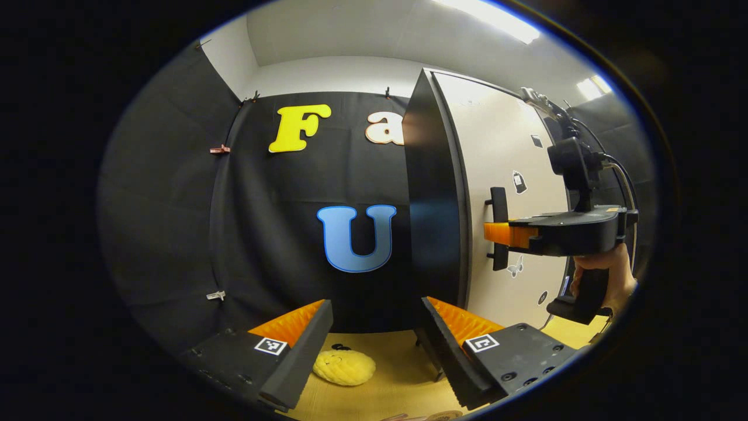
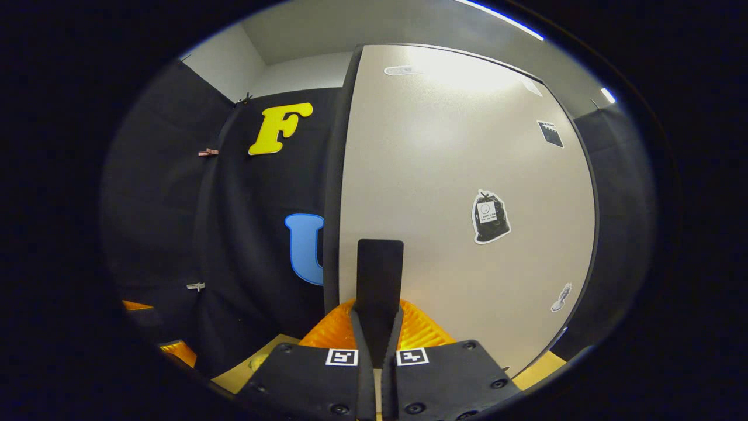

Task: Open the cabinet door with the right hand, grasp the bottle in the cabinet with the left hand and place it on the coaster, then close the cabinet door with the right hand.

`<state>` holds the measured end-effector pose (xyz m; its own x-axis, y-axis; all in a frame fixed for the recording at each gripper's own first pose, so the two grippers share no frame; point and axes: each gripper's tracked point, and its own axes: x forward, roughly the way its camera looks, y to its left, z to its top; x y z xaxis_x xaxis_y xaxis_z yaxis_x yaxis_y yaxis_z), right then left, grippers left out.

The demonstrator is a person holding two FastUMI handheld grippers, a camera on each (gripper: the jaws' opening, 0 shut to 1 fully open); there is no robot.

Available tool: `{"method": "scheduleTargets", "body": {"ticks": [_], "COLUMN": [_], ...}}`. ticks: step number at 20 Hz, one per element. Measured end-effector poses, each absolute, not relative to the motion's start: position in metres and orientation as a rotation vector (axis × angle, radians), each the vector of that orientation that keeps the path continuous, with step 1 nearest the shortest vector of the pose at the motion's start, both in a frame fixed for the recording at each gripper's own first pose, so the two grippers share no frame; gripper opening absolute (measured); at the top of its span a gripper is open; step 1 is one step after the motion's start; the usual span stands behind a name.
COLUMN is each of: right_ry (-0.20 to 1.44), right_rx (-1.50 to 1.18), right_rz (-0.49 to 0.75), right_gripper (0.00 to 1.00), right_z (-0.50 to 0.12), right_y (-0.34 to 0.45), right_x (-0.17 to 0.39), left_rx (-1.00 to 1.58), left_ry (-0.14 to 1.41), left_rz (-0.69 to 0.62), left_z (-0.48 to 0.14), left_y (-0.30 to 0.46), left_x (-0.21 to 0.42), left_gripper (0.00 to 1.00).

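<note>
Right tool (image 2: 378, 327) clamped on black bar handle (image 2: 380, 275) of beige cabinet door (image 2: 456, 193); left tool (image 1: 374, 327) open, empty, above wooden bench (image 1: 397, 362).

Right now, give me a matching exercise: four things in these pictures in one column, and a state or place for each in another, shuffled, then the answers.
Things
1. right gripper
2. left gripper
3. cabinet door
4. yellow coaster

States or places
A. lying on the table
B. open, holding nothing
C. shut on the door handle
D. carries stickers on its pale front

Pairs: 1-C, 2-B, 3-D, 4-A
</note>
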<state>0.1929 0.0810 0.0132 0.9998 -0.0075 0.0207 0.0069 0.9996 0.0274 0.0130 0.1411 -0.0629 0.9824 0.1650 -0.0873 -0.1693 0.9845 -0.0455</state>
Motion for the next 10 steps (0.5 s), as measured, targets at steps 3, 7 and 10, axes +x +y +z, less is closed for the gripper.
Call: {"method": "scheduleTargets", "body": {"ticks": [3, 7, 10], "right_ry": [-0.018, -0.010, -0.006], "right_rx": [0.040, 0.053, 0.065], "right_rz": [0.032, 0.085, 0.135], "right_gripper": [0.09, 0.09, 0.09], "right_z": [0.014, 0.016, 0.017], "right_y": [0.081, 0.078, 0.076], "right_x": [0.173, 0.154, 0.137], "left_rx": [-0.046, -0.040, -0.027], "left_ry": [0.070, 0.074, 0.073], "left_rz": [0.165, 0.163, 0.180], "left_z": [-0.056, -0.050, -0.044], "left_y": [0.133, 0.100, 0.081], "left_x": [0.015, -0.007, -0.021], "left_gripper": [0.95, 0.95, 0.95]}}
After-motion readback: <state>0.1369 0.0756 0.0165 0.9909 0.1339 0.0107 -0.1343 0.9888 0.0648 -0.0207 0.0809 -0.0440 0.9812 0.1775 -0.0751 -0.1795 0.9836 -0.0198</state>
